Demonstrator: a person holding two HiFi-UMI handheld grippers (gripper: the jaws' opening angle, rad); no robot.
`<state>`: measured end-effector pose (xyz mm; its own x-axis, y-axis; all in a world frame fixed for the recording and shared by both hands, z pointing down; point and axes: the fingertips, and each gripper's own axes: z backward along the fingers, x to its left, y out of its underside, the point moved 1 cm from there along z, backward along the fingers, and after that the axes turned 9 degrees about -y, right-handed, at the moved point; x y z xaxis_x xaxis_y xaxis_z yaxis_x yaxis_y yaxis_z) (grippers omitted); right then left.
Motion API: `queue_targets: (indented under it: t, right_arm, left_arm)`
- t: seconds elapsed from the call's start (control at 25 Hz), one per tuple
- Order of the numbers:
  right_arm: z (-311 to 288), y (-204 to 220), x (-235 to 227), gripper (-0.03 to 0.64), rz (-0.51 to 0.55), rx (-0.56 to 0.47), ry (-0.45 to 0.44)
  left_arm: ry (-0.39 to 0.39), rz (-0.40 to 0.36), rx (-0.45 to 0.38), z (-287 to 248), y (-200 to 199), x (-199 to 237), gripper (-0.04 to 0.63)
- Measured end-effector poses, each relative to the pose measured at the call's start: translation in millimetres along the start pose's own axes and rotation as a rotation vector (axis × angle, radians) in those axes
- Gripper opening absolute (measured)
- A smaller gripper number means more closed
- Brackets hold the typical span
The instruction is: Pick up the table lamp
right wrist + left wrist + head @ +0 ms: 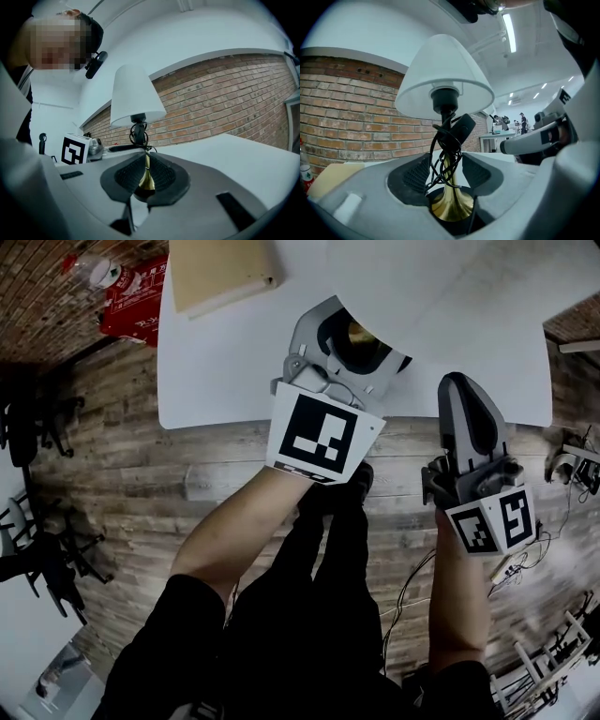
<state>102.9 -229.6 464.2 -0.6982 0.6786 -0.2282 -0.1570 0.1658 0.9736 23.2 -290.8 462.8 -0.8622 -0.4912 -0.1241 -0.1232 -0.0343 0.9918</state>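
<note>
The table lamp [445, 79] stands on the white table [225, 362]. It has a white cone shade, a black socket, a black cord wound round its stem and a flared brass foot [451, 206]. From above, the shade [441, 287] hides most of it. My left gripper [361, 338] is open. Its jaws reach to either side of the brass stem, whose lower part stands in the gap [446, 166] between them with the pads apart from it. My right gripper [466, 390] hangs at the table's front edge, to the right. Its jaws stand open [146, 180] by a narrow gap with nothing in them, and the lamp [133, 98] shows beyond.
A tan flat box [220, 273] lies on the table's far left corner. A red package [136, 301] sits on the wooden floor beyond the table. Black chairs [37, 418] stand at the left, and cables [562, 474] lie at the right.
</note>
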Motion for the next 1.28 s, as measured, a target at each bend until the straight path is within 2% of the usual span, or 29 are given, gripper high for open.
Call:
queue_targets:
  t: [0.28, 0.6, 0.88, 1.08, 1.28]
  right_arm:
    - [6, 11, -1, 0.037, -0.03, 0.014, 0.026]
    - [1, -2, -17, 0.037, -0.045, -0.001, 0.048]
    - [6, 4, -28, 0.037, -0.059, 0.0, 0.066]
    - [11, 14, -31, 0.037, -0.073, 0.016, 0.075]
    - [14, 15, -31, 0.038, -0.08, 0.014, 0.079]
  left_arm:
    - [0.042, 0.002, -0.023, -9, -5, -7, 0.206]
    - [0.039, -0.029, -0.058, -31, -10, -17, 0.206]
    - [-0.002, -0.03, -0.134, -46, -13, -17, 0.205]
    - [-0.024, -0.023, -0.167, -53, -19, -13, 0.176]
    - [-0.031, 0.001, -0.167, -53, -24, -11, 0.176]
